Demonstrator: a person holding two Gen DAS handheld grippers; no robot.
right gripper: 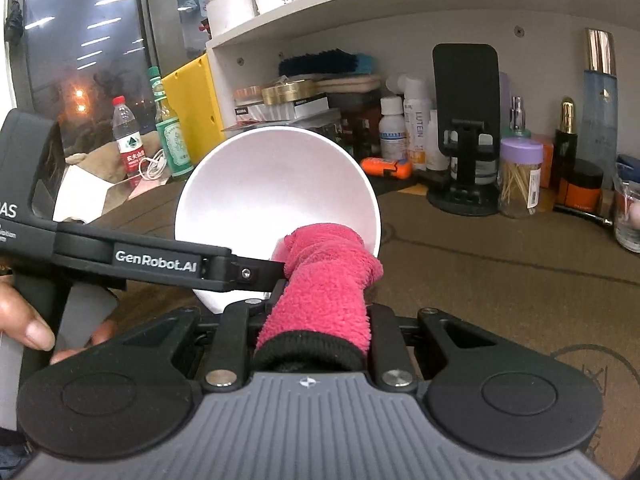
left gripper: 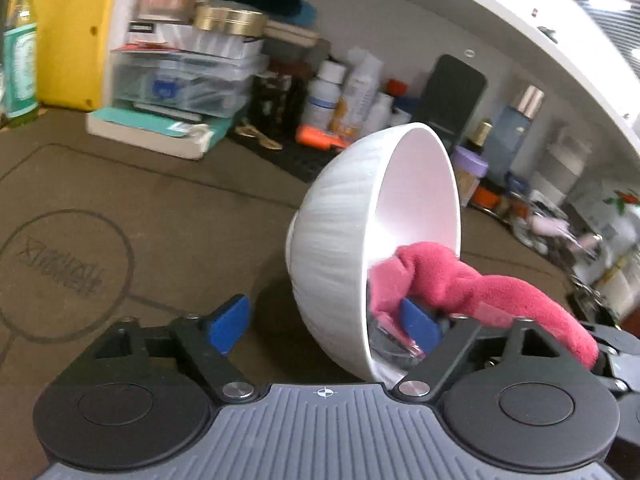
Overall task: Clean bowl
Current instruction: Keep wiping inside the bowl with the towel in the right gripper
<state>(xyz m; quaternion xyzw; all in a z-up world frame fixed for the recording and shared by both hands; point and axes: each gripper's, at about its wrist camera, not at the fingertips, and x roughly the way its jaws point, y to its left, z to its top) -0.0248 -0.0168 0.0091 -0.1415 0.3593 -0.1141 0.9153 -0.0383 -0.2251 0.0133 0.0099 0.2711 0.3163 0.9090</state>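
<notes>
A white ribbed bowl (left gripper: 344,240) is tipped on its side above the brown mat, its opening facing right. My left gripper (left gripper: 324,320) is shut on the bowl's rim, with one blue pad outside and one inside. In the right wrist view the bowl (right gripper: 276,180) faces me, and the left gripper's arm (right gripper: 160,264) crosses in front. My right gripper (right gripper: 316,312) is shut on a pink cloth (right gripper: 324,280), whose front end presses into the bowl's lower inside. The cloth also shows in the left wrist view (left gripper: 460,284).
A brown desk mat (left gripper: 160,220) lies below. At the back stand a white shelf (right gripper: 360,8), storage boxes (left gripper: 180,80), bottles (right gripper: 404,132), a black phone stand (right gripper: 466,128), a toothpick jar (right gripper: 520,176) and a glass (right gripper: 628,216). Drink bottles (right gripper: 128,140) stand far left.
</notes>
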